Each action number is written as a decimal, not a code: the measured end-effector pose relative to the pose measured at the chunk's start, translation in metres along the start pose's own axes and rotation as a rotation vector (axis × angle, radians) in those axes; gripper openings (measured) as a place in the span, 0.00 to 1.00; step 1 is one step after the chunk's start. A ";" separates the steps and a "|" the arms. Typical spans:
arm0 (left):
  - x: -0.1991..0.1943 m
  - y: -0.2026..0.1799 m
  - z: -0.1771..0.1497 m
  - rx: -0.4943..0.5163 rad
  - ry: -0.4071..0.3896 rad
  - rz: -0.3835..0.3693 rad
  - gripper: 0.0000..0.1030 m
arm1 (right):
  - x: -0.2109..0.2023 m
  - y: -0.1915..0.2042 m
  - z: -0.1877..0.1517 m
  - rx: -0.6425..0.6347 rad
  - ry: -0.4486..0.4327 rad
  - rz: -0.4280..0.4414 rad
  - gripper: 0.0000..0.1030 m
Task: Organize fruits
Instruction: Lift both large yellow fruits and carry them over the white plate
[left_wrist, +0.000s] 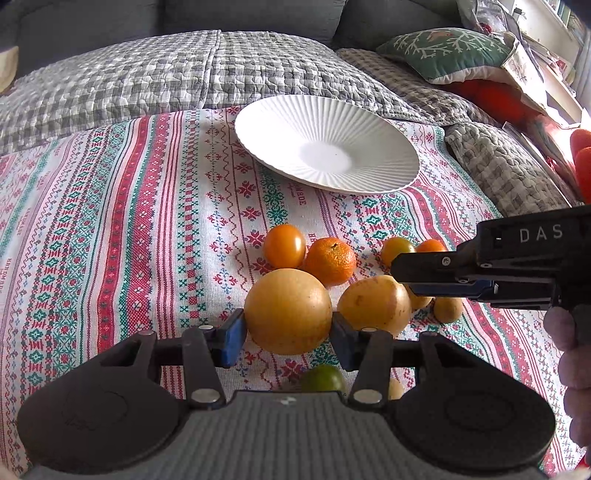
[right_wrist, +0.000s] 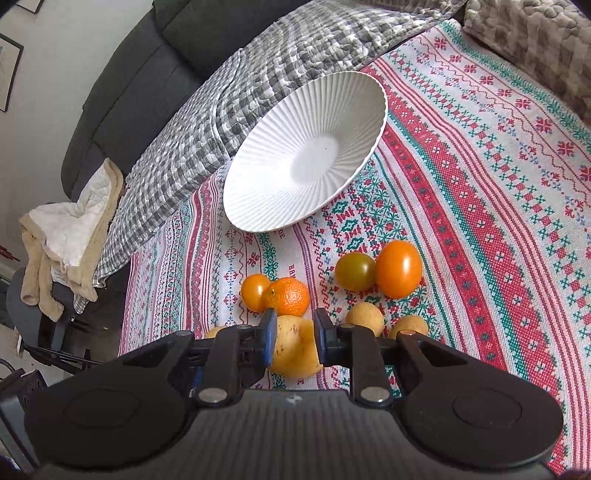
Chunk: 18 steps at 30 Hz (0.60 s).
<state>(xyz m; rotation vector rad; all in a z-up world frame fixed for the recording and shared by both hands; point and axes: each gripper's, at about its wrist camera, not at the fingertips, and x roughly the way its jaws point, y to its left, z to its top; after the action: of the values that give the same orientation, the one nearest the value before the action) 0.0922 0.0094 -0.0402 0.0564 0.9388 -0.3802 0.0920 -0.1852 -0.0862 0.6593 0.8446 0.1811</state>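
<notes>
My left gripper (left_wrist: 289, 328) is shut on a large round yellow fruit (left_wrist: 288, 315), held just above the patterned cloth. My right gripper (right_wrist: 294, 334) is shut on an oblong yellow fruit (right_wrist: 295, 350); that fruit also shows in the left wrist view (left_wrist: 373, 304), with the right gripper's body (left_wrist: 498, 266) reaching in from the right. An empty white ribbed plate (left_wrist: 327, 142) sits farther back; it also shows in the right wrist view (right_wrist: 306, 155). A mandarin (left_wrist: 330, 260), an orange tomato (left_wrist: 283, 245), and other small fruits lie between plate and grippers.
In the right wrist view an orange tomato (right_wrist: 399, 267), a greenish tomato (right_wrist: 354, 271) and two small tan round fruits (right_wrist: 365, 318) lie right of the gripper. A green tomato (left_wrist: 323, 378) lies under my left gripper. Grey quilt (left_wrist: 147, 81) and cushions lie behind.
</notes>
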 end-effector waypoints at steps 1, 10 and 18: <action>0.001 0.001 -0.001 -0.005 0.007 0.004 0.38 | 0.000 0.000 -0.001 0.000 0.003 -0.002 0.26; -0.006 0.007 -0.008 0.001 0.015 0.052 0.38 | 0.019 0.018 -0.008 -0.075 0.058 -0.072 0.57; -0.007 0.008 -0.009 0.004 0.019 0.062 0.38 | 0.031 0.021 -0.012 -0.111 0.071 -0.098 0.46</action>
<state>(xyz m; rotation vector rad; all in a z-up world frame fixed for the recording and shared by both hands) 0.0841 0.0212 -0.0410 0.0925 0.9524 -0.3250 0.1058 -0.1511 -0.0989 0.5090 0.9264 0.1621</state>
